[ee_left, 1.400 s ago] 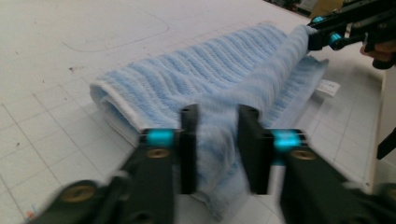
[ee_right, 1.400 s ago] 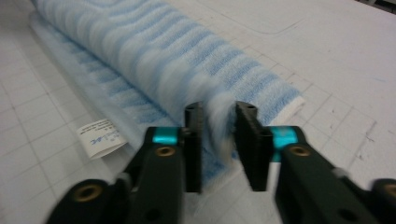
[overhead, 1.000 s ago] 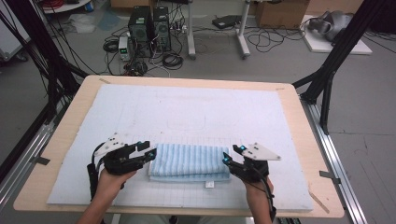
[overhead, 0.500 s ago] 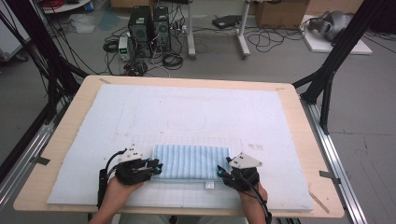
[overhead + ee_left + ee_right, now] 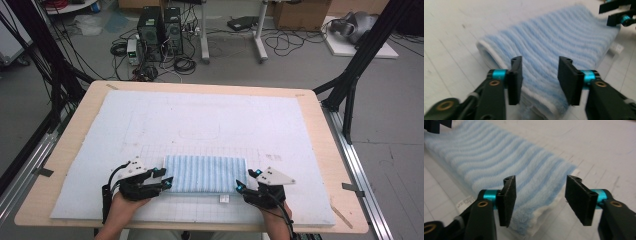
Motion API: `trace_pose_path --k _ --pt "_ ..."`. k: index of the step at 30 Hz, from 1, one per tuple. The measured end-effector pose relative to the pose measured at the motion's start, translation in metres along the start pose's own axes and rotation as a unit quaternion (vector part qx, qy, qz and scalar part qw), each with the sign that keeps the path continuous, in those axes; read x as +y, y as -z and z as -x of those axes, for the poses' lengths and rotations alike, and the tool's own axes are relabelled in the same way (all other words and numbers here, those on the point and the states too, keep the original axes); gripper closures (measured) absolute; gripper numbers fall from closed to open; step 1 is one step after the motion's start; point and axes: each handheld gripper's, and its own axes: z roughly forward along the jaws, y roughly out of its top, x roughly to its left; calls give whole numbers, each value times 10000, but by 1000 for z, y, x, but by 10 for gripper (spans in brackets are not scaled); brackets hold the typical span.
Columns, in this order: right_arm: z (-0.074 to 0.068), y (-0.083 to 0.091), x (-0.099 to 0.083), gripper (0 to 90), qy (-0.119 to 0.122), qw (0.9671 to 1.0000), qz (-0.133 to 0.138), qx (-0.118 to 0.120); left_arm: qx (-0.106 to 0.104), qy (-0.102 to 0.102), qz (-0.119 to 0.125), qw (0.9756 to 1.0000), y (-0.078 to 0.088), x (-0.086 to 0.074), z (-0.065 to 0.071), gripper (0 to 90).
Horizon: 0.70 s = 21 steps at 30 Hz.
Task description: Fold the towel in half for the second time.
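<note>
A folded blue-and-white striped towel (image 5: pixel 206 173) lies flat on the white gridded mat (image 5: pixel 210 120), near the front edge. My left gripper (image 5: pixel 164 177) is at the towel's left end. Its jaws have just been opening, and in the left gripper view (image 5: pixel 541 80) they stand apart over the towel's (image 5: pixel 554 42) folded corner without pressing it. My right gripper (image 5: pixel 247 180) is at the right end. Its jaws have also just been opening, and in the right gripper view (image 5: pixel 540 200) they straddle the towel's (image 5: pixel 499 162) corner, pads clear of the cloth.
The mat covers a wooden table (image 5: pixel 320 150) with metal rails along both sides. A small white label (image 5: pixel 224 198) sticks out at the towel's near edge. Black frame legs (image 5: pixel 350 85) stand at the far corners, with computers (image 5: pixel 160 30) and cables on the floor beyond.
Both grippers have come inward and slightly nearer onto the towel's ends. The towel now lies flatter, and both pairs of jaws stand wider than half a second ago.
</note>
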Motion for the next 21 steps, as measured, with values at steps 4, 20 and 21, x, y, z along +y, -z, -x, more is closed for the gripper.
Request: trace_pose_path --k 4,20,21 --pt "11 14 4 285 -72 9995 227 -206 251 187 540 9981 10 6 -7 288" --pt "47 51 5 108 -257 9949 601 -764 776 109 1137 9904 38 16 -26 169" --pt "47 51 5 108 -277 9948 612 -761 798 106 1160 9900 40 16 -27 169"
